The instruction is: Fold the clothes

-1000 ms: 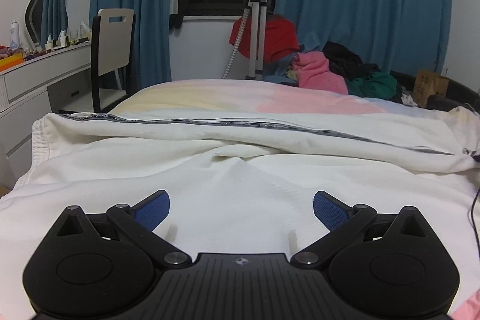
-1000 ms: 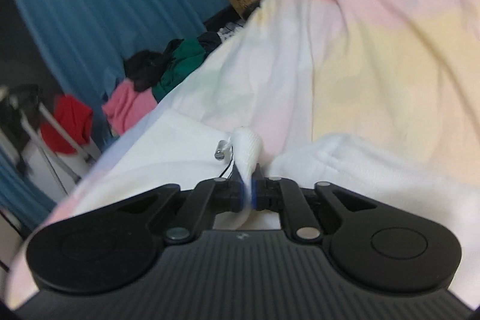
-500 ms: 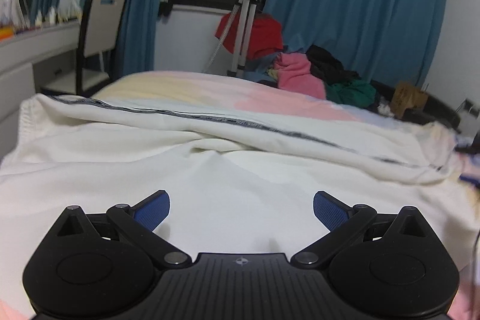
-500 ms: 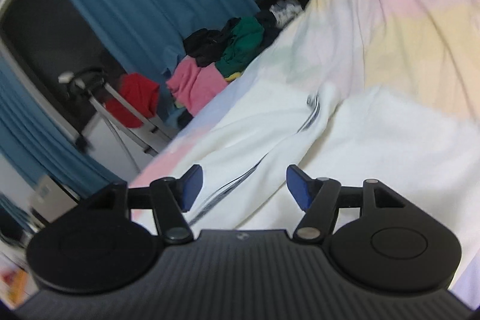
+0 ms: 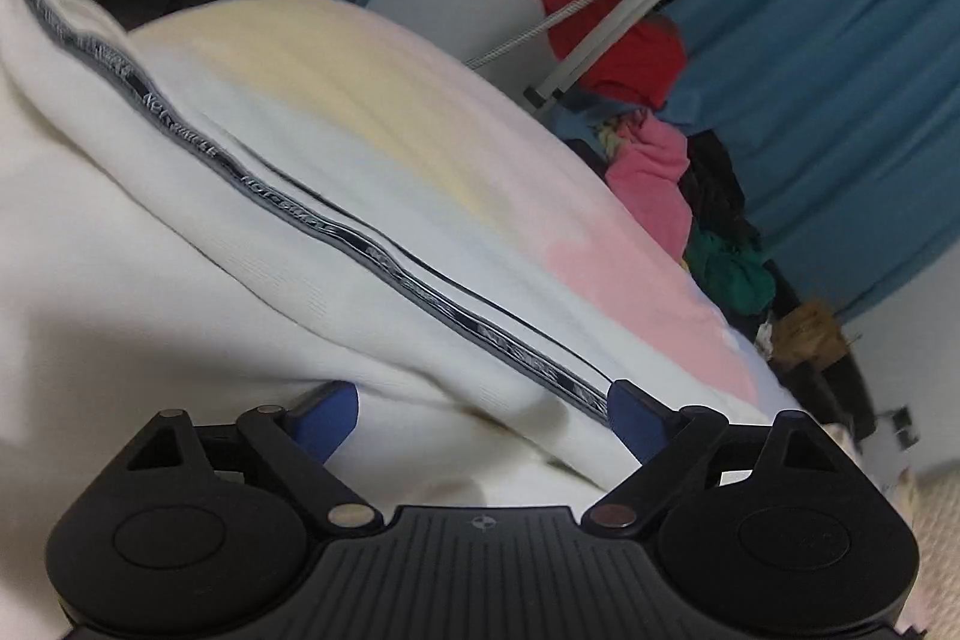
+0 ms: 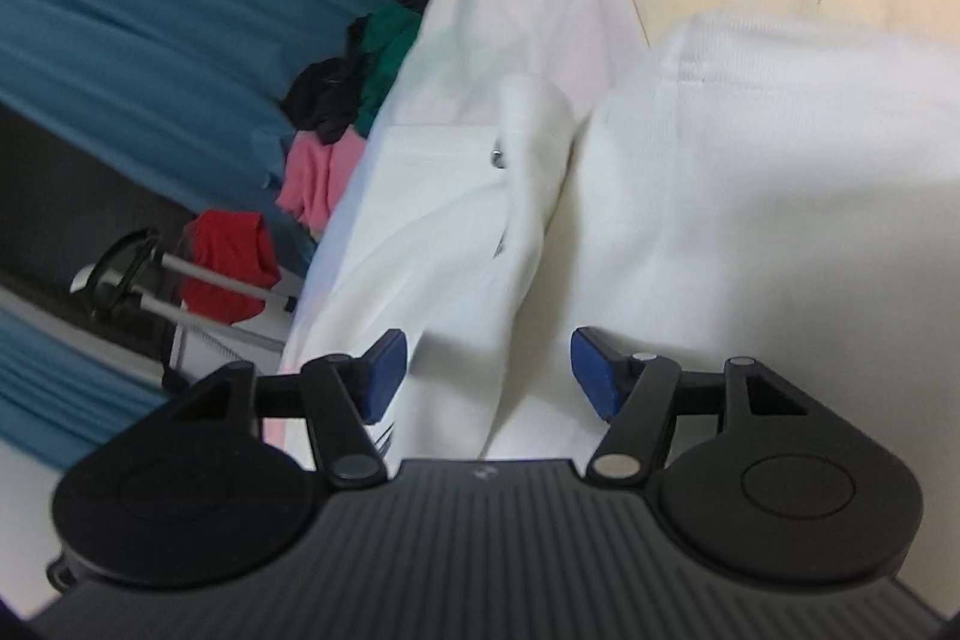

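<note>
Both tilted hand-held grippers, left [image 5: 480, 415] and right [image 6: 487, 370], now gape over white garment [image 6: 690, 220].

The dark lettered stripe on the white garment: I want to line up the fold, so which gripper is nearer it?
Left gripper: the stripe reaches its right finger. No stripe near the right gripper.

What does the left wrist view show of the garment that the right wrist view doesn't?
Only the left wrist view shows the dark lettered stripe running along the white garment, with the left gripper open over a fold. Only the right wrist view shows a small metal eyelet and a ribbed hem, right gripper open. Both show the pastel bedsheet, blue curtains and clothes pile.
</note>
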`<action>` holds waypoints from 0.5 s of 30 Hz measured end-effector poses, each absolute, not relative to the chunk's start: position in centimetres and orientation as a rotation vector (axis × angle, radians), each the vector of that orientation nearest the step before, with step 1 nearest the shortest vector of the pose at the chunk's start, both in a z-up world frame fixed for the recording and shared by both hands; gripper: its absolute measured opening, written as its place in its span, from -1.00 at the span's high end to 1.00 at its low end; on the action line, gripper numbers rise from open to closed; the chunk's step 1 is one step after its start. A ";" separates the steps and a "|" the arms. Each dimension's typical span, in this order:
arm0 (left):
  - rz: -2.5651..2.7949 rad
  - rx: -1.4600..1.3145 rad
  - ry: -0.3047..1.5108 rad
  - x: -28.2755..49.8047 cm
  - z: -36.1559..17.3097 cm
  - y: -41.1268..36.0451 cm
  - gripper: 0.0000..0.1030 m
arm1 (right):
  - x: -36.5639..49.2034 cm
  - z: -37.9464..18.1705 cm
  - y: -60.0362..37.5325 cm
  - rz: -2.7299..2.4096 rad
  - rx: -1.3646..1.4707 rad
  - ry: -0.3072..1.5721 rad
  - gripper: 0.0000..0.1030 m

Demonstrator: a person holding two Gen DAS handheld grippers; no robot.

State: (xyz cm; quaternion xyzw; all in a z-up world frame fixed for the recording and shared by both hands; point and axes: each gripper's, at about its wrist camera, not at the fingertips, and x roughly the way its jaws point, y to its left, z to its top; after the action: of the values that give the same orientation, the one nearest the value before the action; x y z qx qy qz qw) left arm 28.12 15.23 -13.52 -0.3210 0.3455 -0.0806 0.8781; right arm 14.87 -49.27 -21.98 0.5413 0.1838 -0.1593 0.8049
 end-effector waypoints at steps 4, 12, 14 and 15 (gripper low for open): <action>-0.196 -0.767 0.698 28.9 -14.3 17.1 -0.72 | 17.0 -22.0 -49.1 -0.351 1.090 0.346 0.38; -0.262 -0.932 0.683 29.5 -15.6 20.1 -0.65 | 16.6 -20.0 -47.8 -0.379 0.979 0.243 0.78; -0.307 -0.929 0.698 29.1 -15.6 19.8 -0.65 | 15.9 -18.1 -46.9 -0.366 0.930 0.187 0.79; -0.320 -0.916 0.705 29.0 -15.6 19.4 -0.65 | 15.5 -16.9 -46.3 -0.360 0.896 0.159 0.79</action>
State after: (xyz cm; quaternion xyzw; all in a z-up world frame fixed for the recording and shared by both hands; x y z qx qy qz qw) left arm 29.01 19.42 -15.57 -0.4310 0.3316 -0.1505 0.8256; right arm 15.48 -46.25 -16.93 0.4303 0.0763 -0.1727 0.8827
